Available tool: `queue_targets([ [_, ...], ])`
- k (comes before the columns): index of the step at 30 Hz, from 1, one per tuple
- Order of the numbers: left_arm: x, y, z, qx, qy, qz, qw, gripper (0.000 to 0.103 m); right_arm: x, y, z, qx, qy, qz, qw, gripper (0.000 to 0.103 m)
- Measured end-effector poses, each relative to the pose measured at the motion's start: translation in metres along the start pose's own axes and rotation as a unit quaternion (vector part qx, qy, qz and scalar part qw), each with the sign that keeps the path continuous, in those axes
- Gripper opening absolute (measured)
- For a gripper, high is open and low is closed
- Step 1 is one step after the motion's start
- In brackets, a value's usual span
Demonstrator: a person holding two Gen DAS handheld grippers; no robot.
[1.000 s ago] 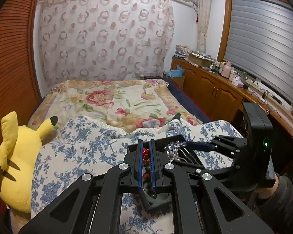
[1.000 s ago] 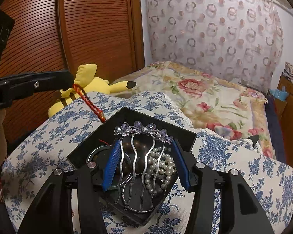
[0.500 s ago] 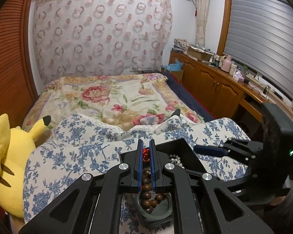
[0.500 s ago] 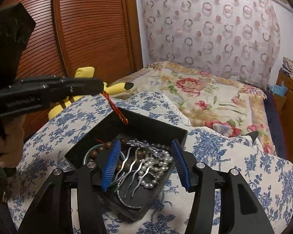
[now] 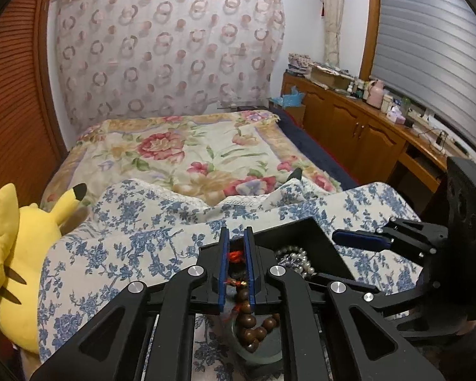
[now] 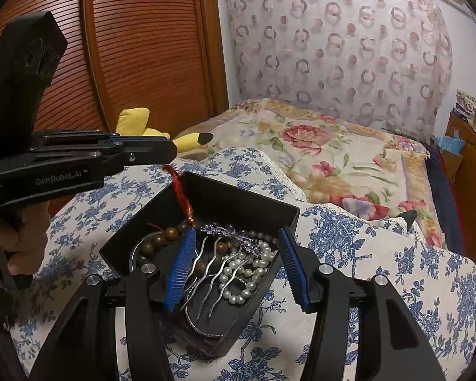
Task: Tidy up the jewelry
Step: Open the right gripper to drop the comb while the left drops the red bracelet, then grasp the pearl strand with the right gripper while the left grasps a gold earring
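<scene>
A black jewelry box (image 6: 238, 203) sits on the blue-flowered cloth; it also shows in the left wrist view (image 5: 314, 231). My left gripper (image 5: 236, 238) is shut on the red cord (image 6: 181, 190) of a brown bead bracelet (image 6: 161, 238), whose beads (image 5: 250, 327) hang down into the box. My right gripper (image 6: 238, 244) is open and empty just above the box. Under it lie a silver hair comb (image 6: 219, 260), a pearl string (image 6: 247, 270) and a silver bangle (image 6: 200, 327).
A yellow plush toy (image 5: 19, 241) lies at the left edge of the cloth. The flowered bedspread (image 5: 187, 152) stretches behind. Wooden cabinets (image 5: 358, 130) stand on the right, a slatted wooden door (image 6: 136, 47) on the left.
My right gripper has let the silver comb drop into the box and drawn back a little. My left gripper has lowered the bead bracelet so its beads rest in the box.
</scene>
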State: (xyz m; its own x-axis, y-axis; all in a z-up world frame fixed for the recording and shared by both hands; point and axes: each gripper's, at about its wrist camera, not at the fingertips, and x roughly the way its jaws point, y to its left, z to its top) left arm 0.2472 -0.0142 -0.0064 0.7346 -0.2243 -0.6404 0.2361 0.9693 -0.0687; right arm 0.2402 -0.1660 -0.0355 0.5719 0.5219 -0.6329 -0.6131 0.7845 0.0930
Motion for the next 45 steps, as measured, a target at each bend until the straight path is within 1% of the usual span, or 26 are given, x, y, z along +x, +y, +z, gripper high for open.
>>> queue_targets([
  [2,0.0,-0.001,-0.002,0.002,0.001,0.003,1.0,0.023,0.0,0.0,0.0,0.0,0.0,-0.001,1.0,0.056],
  [3,-0.001,0.0,-0.003,0.002,0.0,0.005,1.0,0.027,0.0,0.0,0.0,0.0,-0.001,-0.002,1.0,0.056],
  [5,-0.002,-0.001,-0.004,0.004,-0.001,0.007,1.0,0.038,-0.001,0.0,-0.002,-0.001,-0.002,-0.005,1.0,0.056],
  [6,-0.004,-0.001,-0.006,0.006,0.0,0.01,0.9999,0.041,-0.002,0.001,-0.002,-0.001,-0.003,-0.006,1.0,0.056],
  [7,-0.005,-0.002,-0.007,0.008,0.0,0.014,0.9999,0.049,-0.004,0.001,-0.003,-0.001,-0.004,-0.007,1.0,0.056],
  [10,-0.013,0.0,-0.011,0.01,-0.003,0.016,0.9998,0.056,-0.008,0.002,-0.002,-0.003,-0.007,-0.013,1.0,0.056],
  [11,-0.015,0.0,-0.013,0.01,-0.003,0.016,0.9998,0.063,-0.011,0.003,-0.003,-0.005,-0.008,-0.016,1.0,0.056],
  [12,-0.019,0.001,-0.015,0.01,-0.005,0.018,0.9998,0.066,-0.014,0.004,-0.002,-0.006,-0.009,-0.019,1.0,0.056],
  [14,-0.025,0.003,-0.017,0.009,-0.008,0.02,0.9997,0.078,-0.02,0.006,-0.002,-0.008,-0.011,-0.024,1.0,0.056],
  [17,-0.037,0.006,-0.025,0.006,-0.011,0.02,0.9997,0.086,-0.032,0.008,-0.007,-0.008,-0.013,-0.031,0.999,0.057],
  [19,-0.043,0.007,-0.032,0.005,-0.011,0.018,0.9998,0.09,-0.038,0.011,-0.01,-0.007,-0.012,-0.036,0.999,0.059],
  [22,-0.053,0.009,-0.045,0.002,-0.007,0.013,0.9999,0.093,-0.05,0.013,-0.024,-0.001,-0.01,-0.04,0.999,0.06],
  [30,-0.077,0.012,-0.089,-0.005,0.012,0.015,0.9998,0.094,-0.073,0.03,-0.059,0.017,0.001,-0.044,0.999,0.06],
  [36,-0.083,0.017,-0.121,-0.011,0.035,0.018,0.9992,0.094,-0.084,0.043,-0.085,0.015,0.014,-0.041,0.999,0.06],
  [41,-0.081,0.015,-0.141,-0.011,0.054,0.017,0.9983,0.094,-0.088,0.055,-0.103,0.001,0.031,-0.039,0.999,0.06],
  [42,-0.08,0.014,-0.144,-0.01,0.06,0.016,0.998,0.094,-0.087,0.057,-0.106,-0.002,0.036,-0.037,0.999,0.058],
  [43,-0.079,0.014,-0.147,-0.008,0.064,0.018,0.9977,0.094,-0.085,0.059,-0.11,-0.006,0.045,-0.034,0.998,0.053],
  [45,-0.075,0.012,-0.153,-0.006,0.074,0.022,0.997,0.094,-0.08,0.064,-0.118,-0.018,0.064,-0.03,0.997,0.048],
])
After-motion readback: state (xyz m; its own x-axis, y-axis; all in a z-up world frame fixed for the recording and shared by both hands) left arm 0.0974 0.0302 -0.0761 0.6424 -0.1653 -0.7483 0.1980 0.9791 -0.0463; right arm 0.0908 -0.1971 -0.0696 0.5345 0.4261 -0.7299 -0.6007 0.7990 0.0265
